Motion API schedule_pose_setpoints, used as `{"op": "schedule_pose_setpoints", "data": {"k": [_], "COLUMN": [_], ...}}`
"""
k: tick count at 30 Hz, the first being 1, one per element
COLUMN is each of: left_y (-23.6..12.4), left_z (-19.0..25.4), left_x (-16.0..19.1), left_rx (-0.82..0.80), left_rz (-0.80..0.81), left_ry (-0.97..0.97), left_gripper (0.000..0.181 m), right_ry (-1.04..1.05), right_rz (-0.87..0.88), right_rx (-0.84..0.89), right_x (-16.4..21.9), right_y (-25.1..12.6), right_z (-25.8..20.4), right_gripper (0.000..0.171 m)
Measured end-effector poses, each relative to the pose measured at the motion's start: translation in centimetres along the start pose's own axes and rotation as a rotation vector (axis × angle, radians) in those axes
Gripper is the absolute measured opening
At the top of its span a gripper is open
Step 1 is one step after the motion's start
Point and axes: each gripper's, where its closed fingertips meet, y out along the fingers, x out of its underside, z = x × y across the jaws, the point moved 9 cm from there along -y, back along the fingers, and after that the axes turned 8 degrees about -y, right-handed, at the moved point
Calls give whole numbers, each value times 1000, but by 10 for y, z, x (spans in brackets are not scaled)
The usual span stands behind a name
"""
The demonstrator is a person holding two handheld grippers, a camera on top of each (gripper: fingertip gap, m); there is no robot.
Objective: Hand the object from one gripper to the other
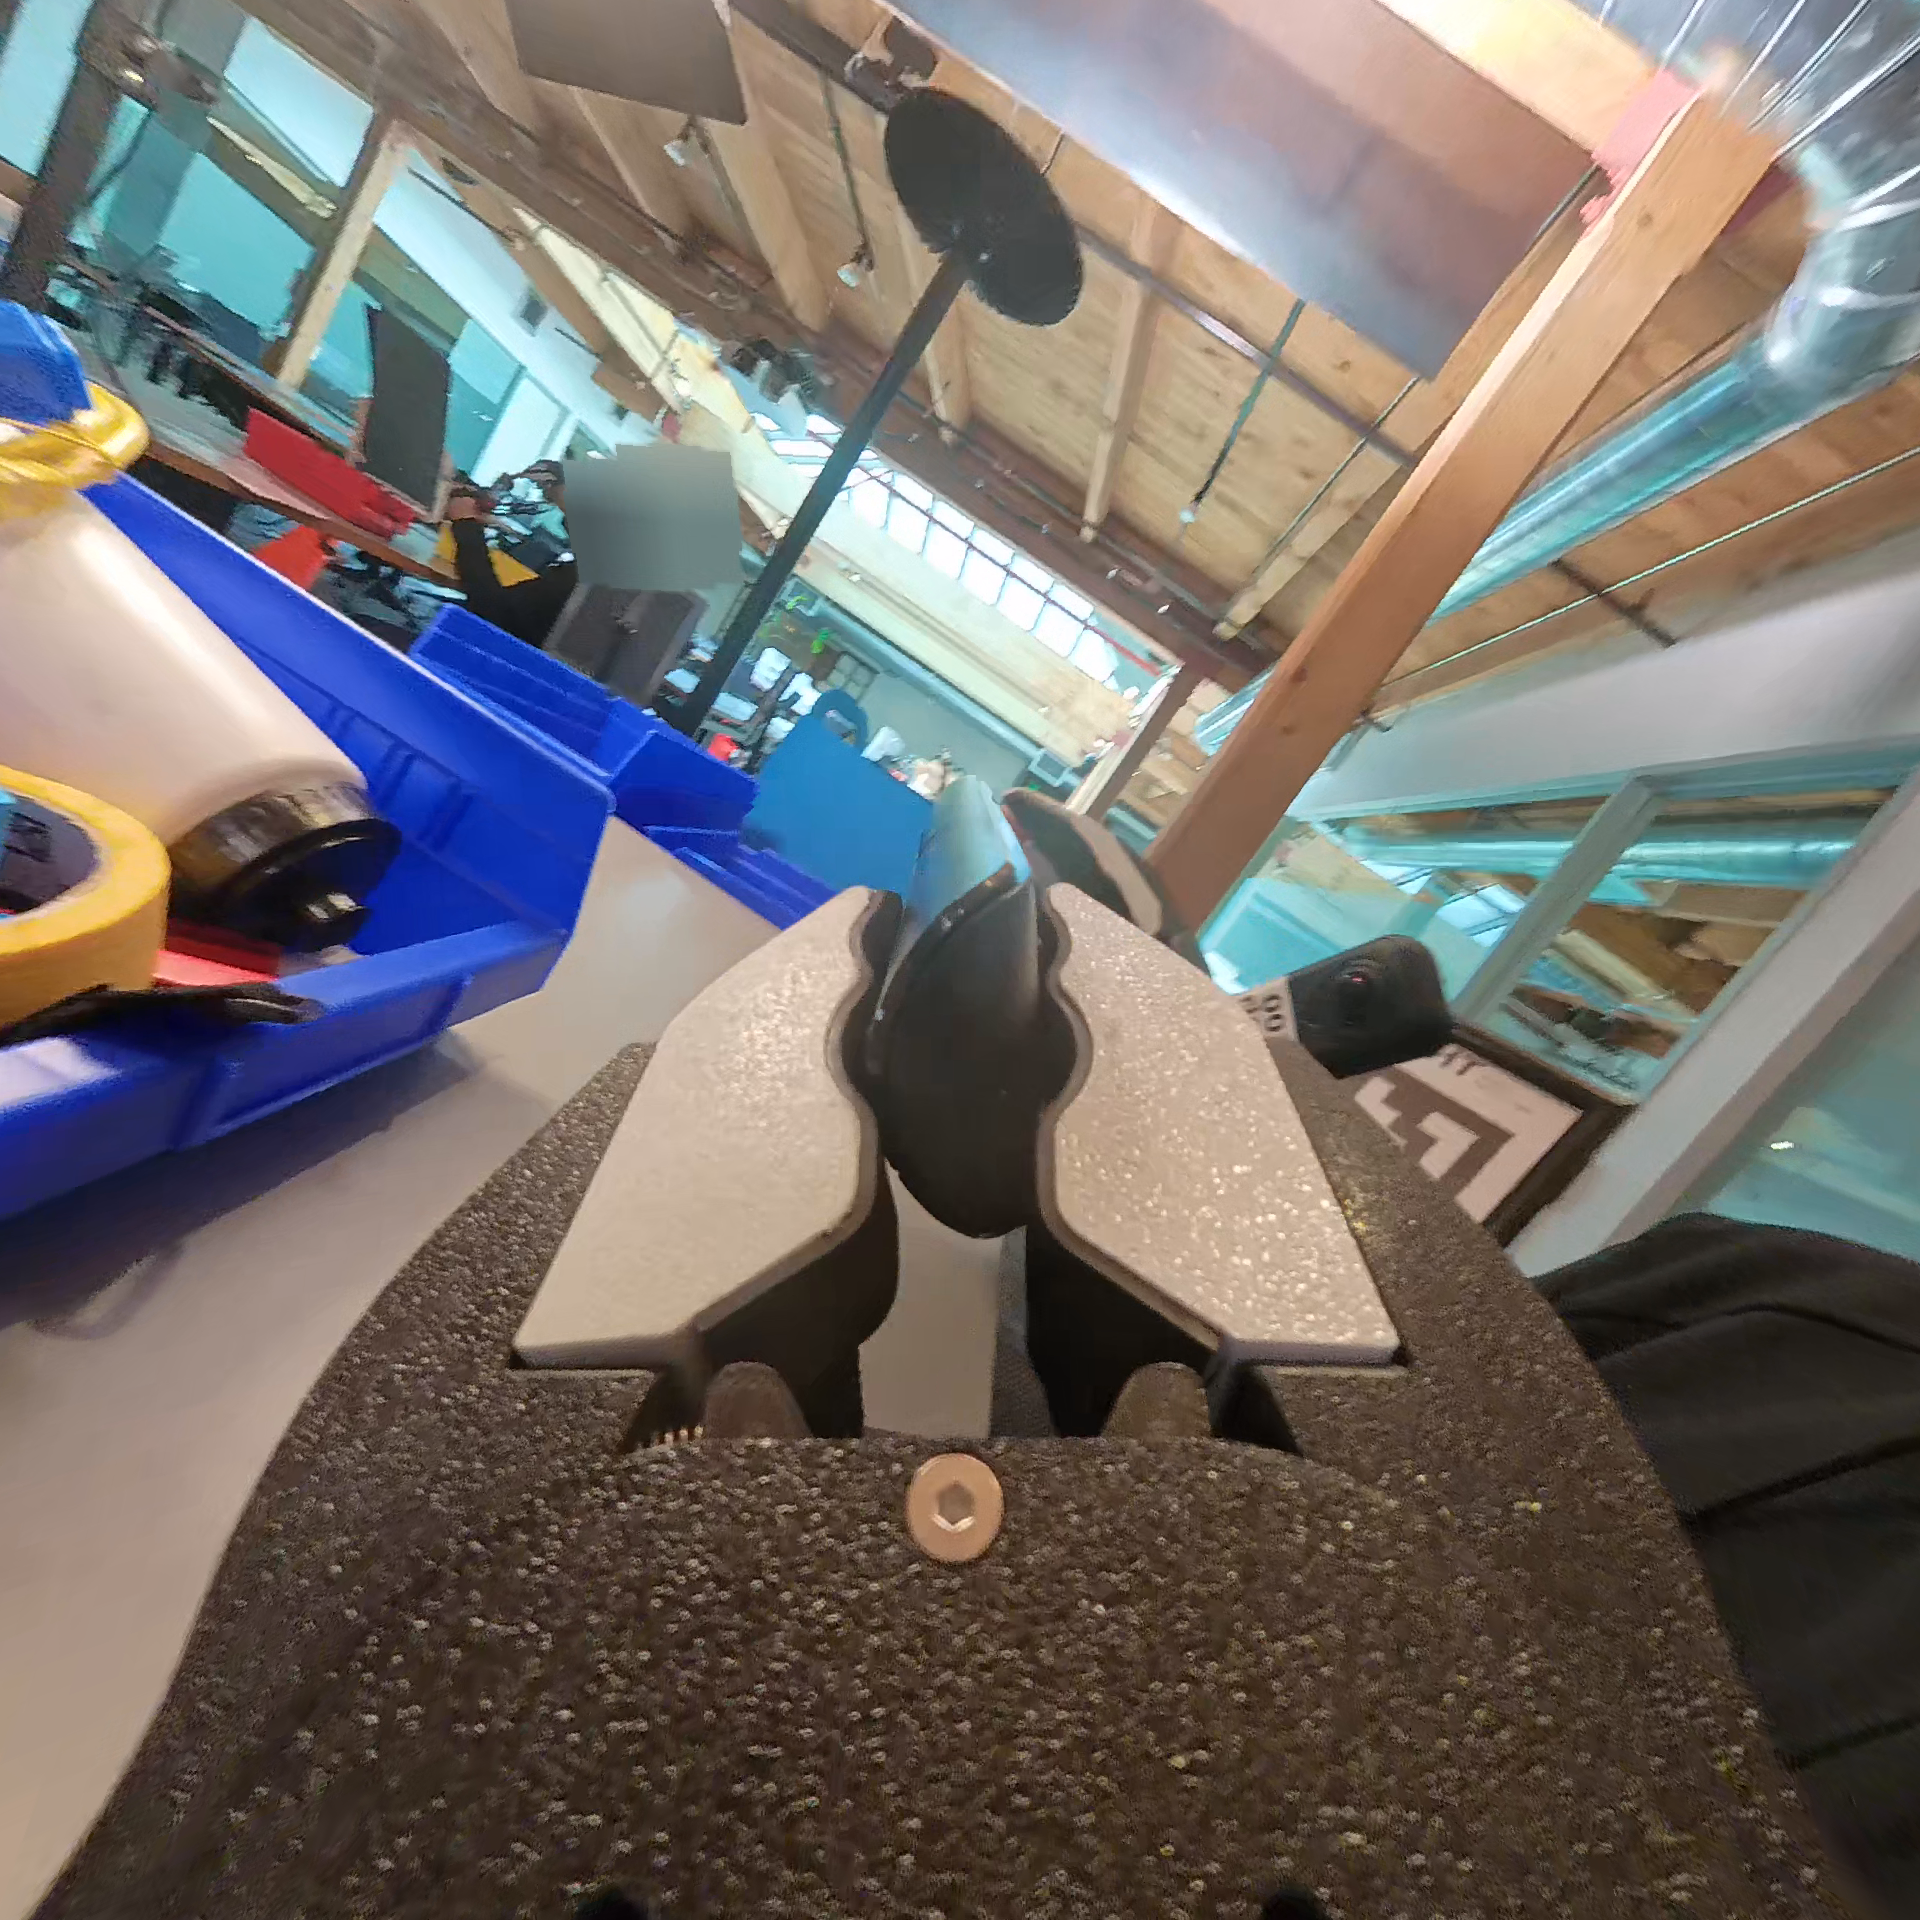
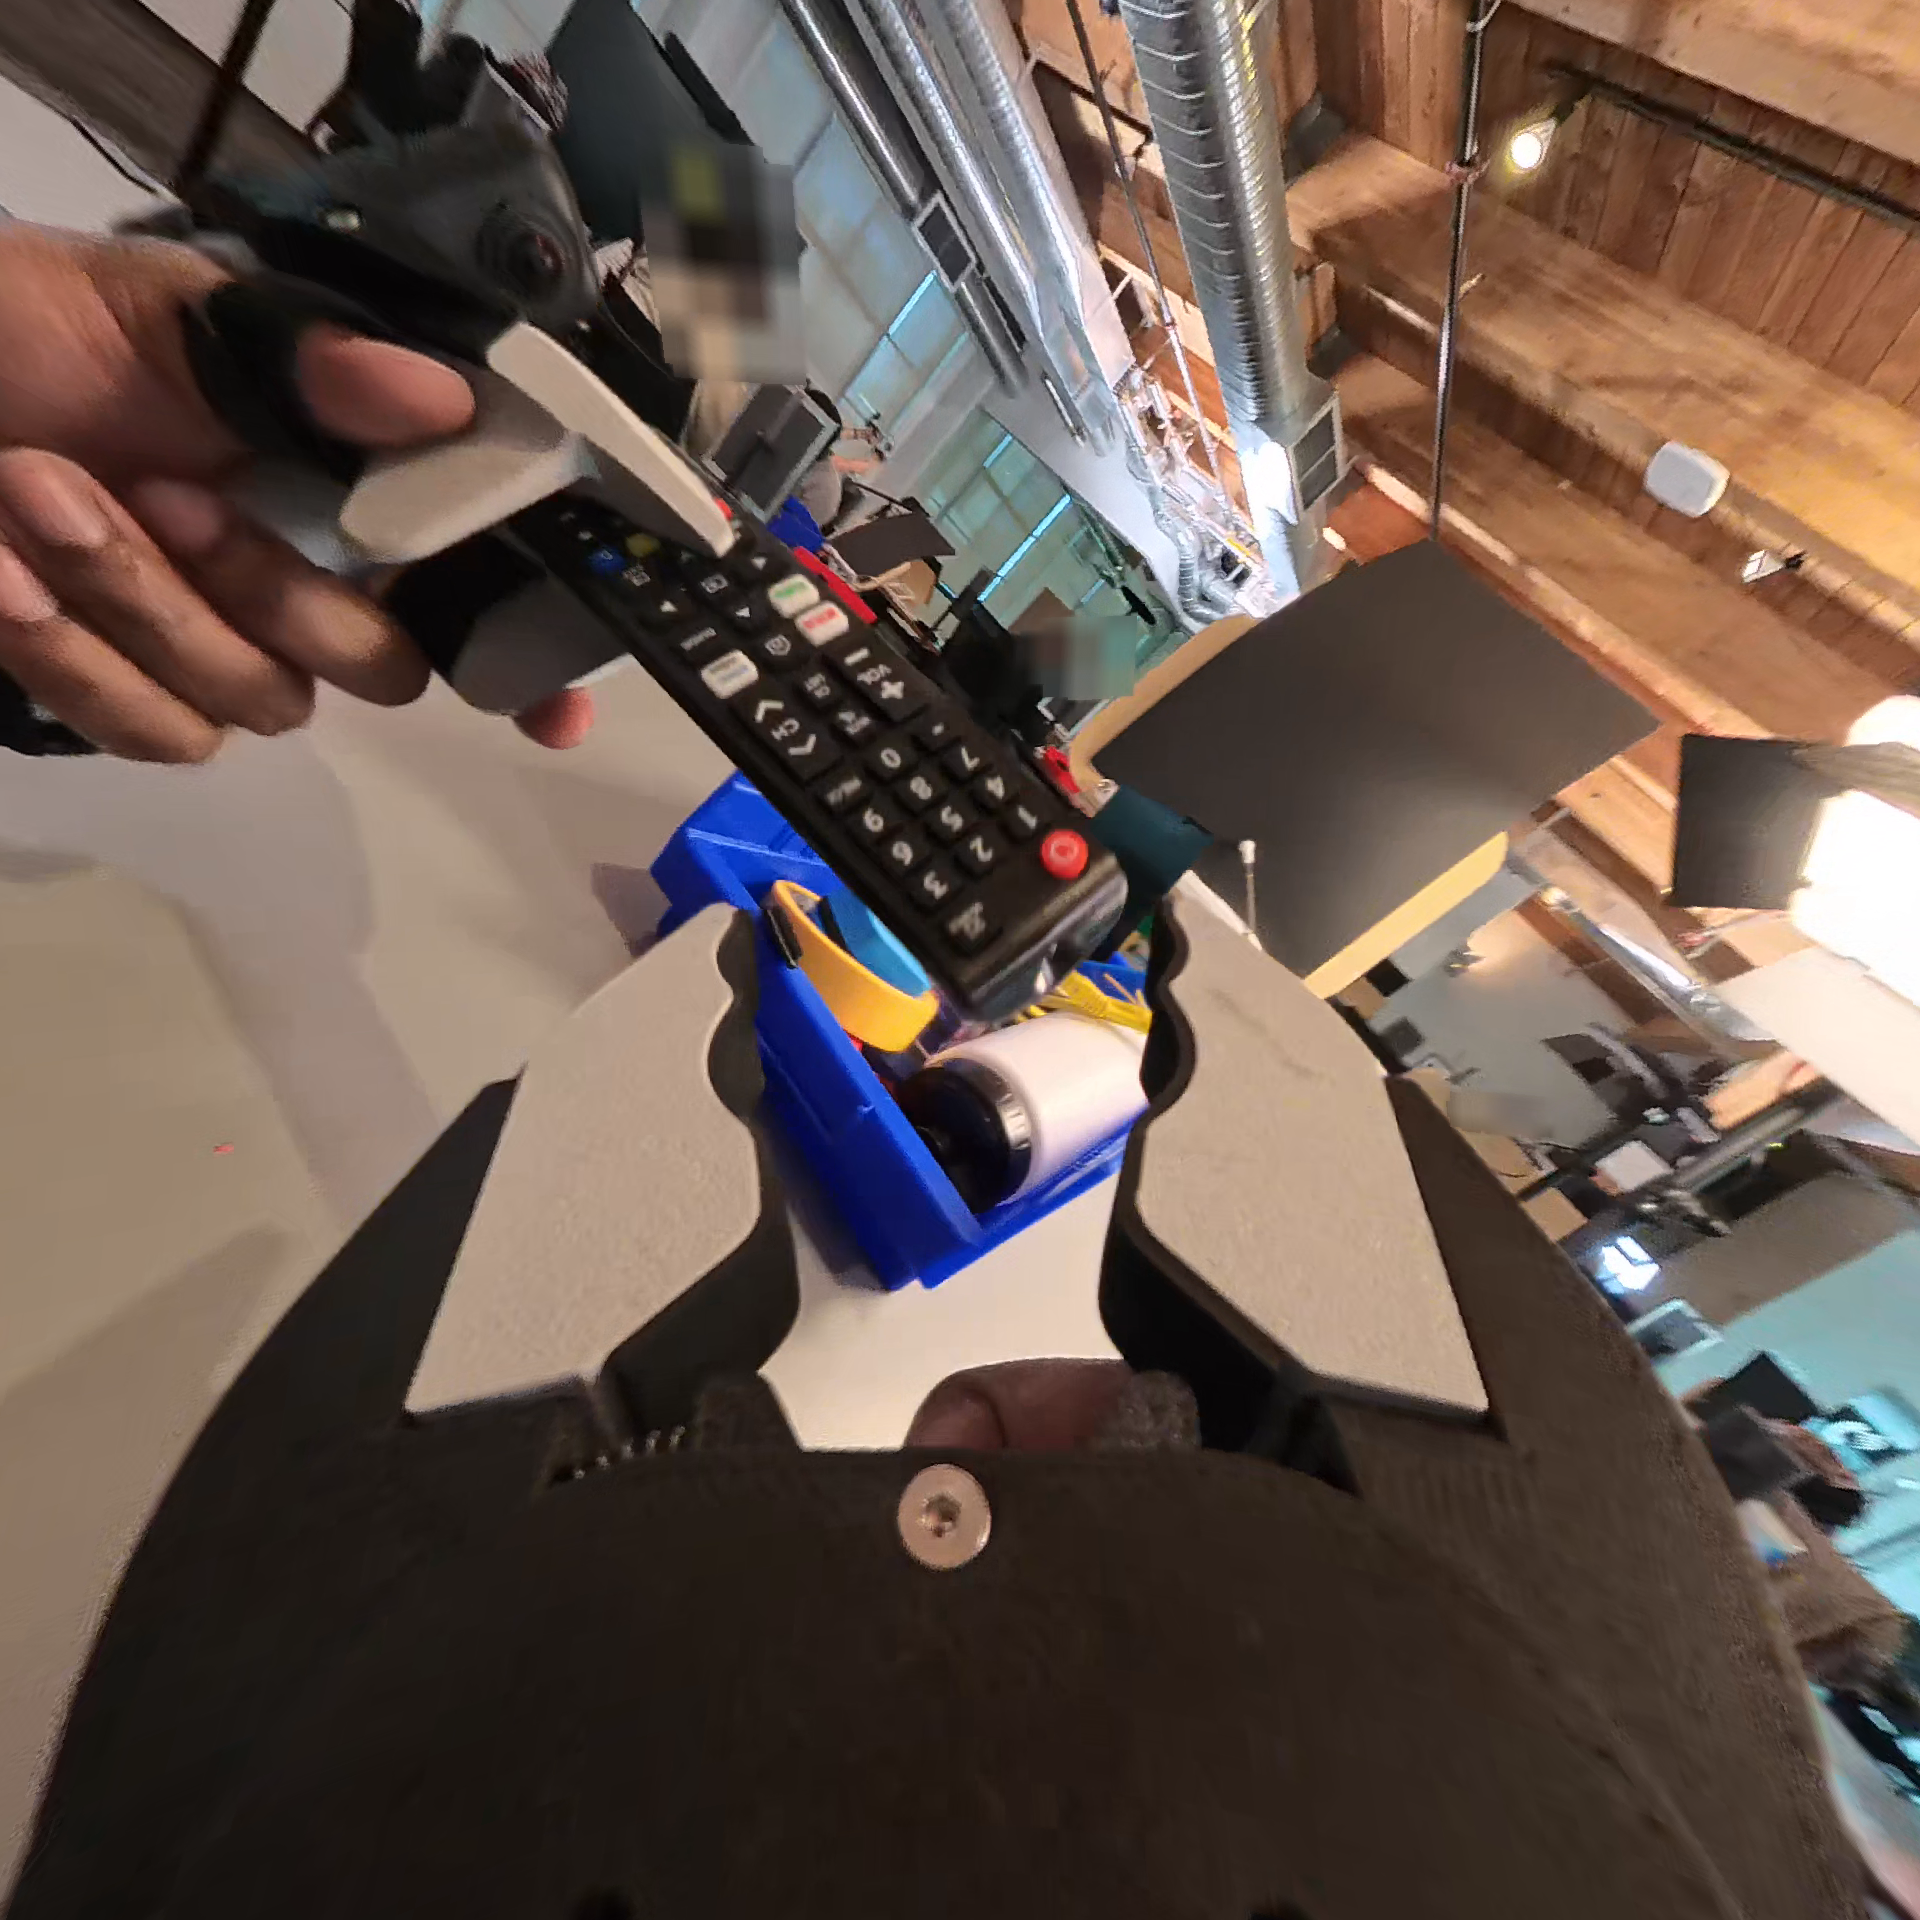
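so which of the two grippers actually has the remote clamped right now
The left gripper: its jaws are shut on the remote's lower end. The right gripper has open jaws, with the remote's top end just reaching between them.

- Left gripper (image 1: 961,997): fingers (image 1: 748,1101) drawn close, clamped on a black remote; held in a bare hand (image 2: 177,520) wrapped around the grip.
- Right gripper (image 2: 951,1018): fingers (image 2: 623,1132) spread wide apart, nothing pinched, tips flanking the remote's far end.
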Motion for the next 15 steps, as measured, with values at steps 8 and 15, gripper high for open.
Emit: {"op": "schedule_pose_setpoints", "data": {"k": [8, 15], "left_y": [11, 23], "left_z": [9, 25], "left_x": [13, 29], "left_rx": [-222, -270], "left_rz": [-155, -286], "left_ry": [262, 475], "left_gripper": [27, 27], "right_ry": [-329, -438], "right_rz": [-153, -320], "right_rx": [10, 63], "right_x": [-6, 1], "right_y": [27, 44], "right_z": [-41, -59], "right_gripper": [76, 57]}}
